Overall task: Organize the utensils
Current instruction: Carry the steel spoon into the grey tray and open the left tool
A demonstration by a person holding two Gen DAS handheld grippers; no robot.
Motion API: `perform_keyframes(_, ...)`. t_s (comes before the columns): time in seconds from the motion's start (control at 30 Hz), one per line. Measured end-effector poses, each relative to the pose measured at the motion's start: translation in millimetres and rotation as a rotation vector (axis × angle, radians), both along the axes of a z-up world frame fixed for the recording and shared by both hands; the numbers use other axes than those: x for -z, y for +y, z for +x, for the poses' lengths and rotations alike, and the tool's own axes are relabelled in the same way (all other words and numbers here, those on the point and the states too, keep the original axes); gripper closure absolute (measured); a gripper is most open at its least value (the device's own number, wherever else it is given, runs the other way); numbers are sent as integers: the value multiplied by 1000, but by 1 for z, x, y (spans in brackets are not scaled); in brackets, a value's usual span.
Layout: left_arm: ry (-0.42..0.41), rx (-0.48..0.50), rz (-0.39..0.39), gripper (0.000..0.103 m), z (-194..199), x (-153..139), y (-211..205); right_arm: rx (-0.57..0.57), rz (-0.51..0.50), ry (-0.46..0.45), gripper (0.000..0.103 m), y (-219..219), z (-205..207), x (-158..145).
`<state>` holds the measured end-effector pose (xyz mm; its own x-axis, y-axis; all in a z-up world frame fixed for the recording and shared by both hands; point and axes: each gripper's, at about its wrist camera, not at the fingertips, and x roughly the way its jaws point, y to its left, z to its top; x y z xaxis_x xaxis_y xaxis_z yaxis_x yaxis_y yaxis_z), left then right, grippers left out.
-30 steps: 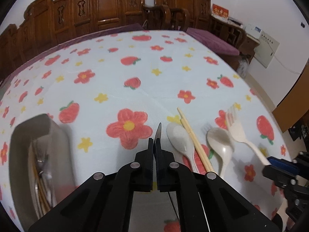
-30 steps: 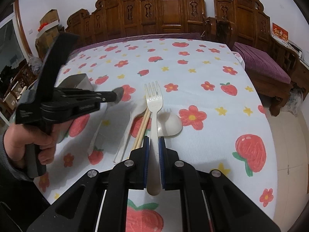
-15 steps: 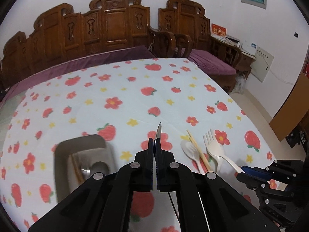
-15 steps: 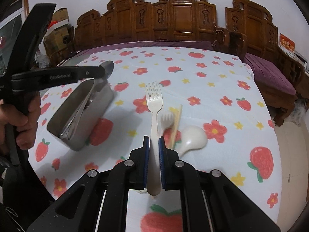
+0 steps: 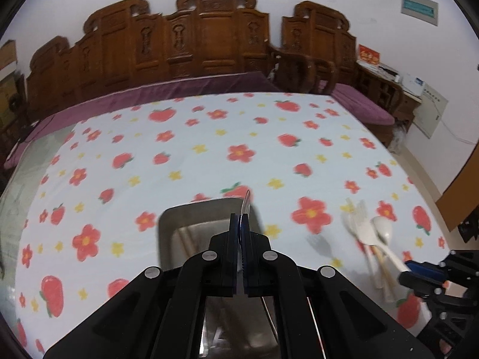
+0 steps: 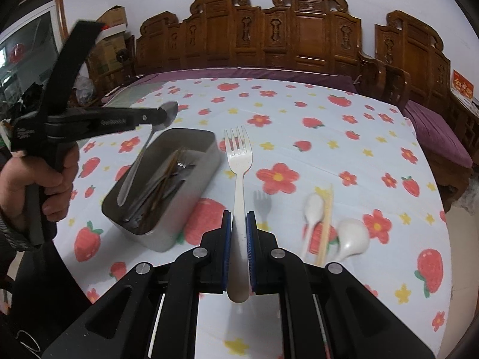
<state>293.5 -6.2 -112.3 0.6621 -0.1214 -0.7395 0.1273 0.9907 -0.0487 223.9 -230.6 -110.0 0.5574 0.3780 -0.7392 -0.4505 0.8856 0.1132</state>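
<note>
Spoons (image 6: 348, 236) and chopsticks (image 6: 326, 224) lie right of tin (image 6: 191, 176).

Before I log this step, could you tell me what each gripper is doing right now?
Left gripper: shut on a metal spoon.
Right gripper: shut on a white fork.

Carved wooden benches (image 6: 299, 33) with purple cushions (image 5: 362, 107) behind the strawberry-print tablecloth (image 5: 209, 149); cardboard boxes (image 6: 112, 27) far left.
</note>
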Motion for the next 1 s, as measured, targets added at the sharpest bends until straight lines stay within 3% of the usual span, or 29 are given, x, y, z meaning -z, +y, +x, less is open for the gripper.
perform_keyframes(0.33, 52, -41, 41, 102, 3, 32, 29, -29, -4, 5, 91, 26, -1, 2)
perform_keyframes(0.7, 85, -55, 108, 102, 12, 63, 32, -40, -9, 11, 91, 34, -3, 6)
perform_keyframes(1.0, 126, -55, 114, 101, 16, 75, 31, -41, -8, 13, 91, 34, -4, 8)
